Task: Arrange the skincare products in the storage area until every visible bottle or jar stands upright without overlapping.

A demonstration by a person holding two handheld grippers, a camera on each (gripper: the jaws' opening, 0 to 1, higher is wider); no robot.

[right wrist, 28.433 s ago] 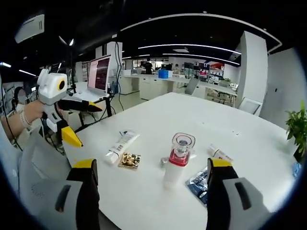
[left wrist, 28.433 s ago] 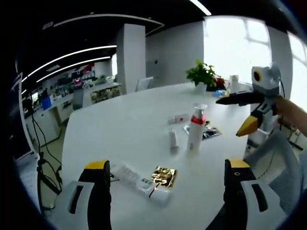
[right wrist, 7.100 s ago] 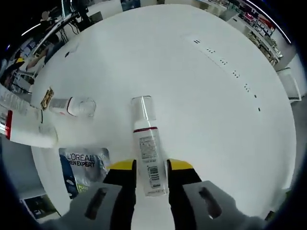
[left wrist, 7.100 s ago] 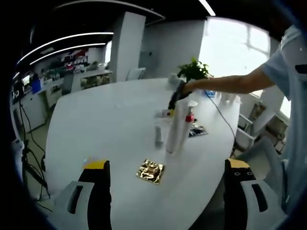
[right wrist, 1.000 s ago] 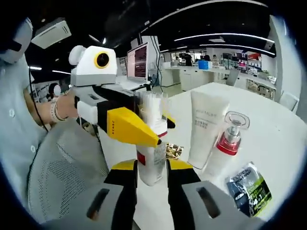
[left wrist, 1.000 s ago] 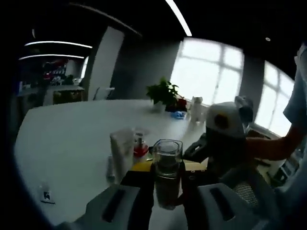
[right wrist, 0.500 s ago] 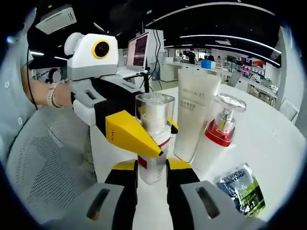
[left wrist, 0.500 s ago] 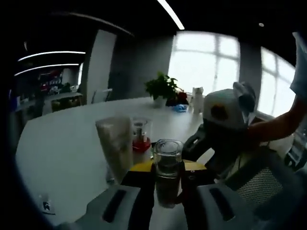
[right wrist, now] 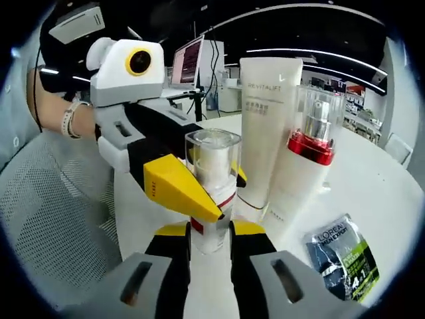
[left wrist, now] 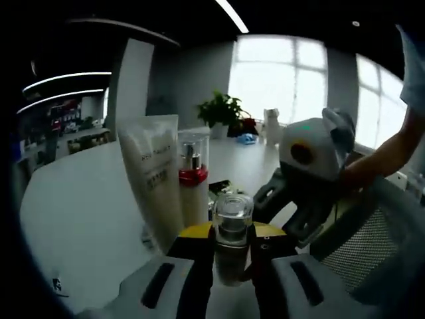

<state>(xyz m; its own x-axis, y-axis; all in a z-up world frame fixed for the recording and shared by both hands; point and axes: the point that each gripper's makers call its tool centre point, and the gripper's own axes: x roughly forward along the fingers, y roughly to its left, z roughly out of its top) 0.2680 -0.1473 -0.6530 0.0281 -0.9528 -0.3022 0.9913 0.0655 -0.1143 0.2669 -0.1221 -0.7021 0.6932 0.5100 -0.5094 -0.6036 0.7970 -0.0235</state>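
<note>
Both grippers clamp the clear-capped bottle upright, ready for setting down at 7 o'clock of the white tube.

White tabletop broad, curved edge. Potted green plant at far end before bright windows. Grey mesh chair just beside tabletop. Open laptop, screen lit, on stand behind. L'Oreal sachet flat on tabletop. Light strips on dark ceiling.
</note>
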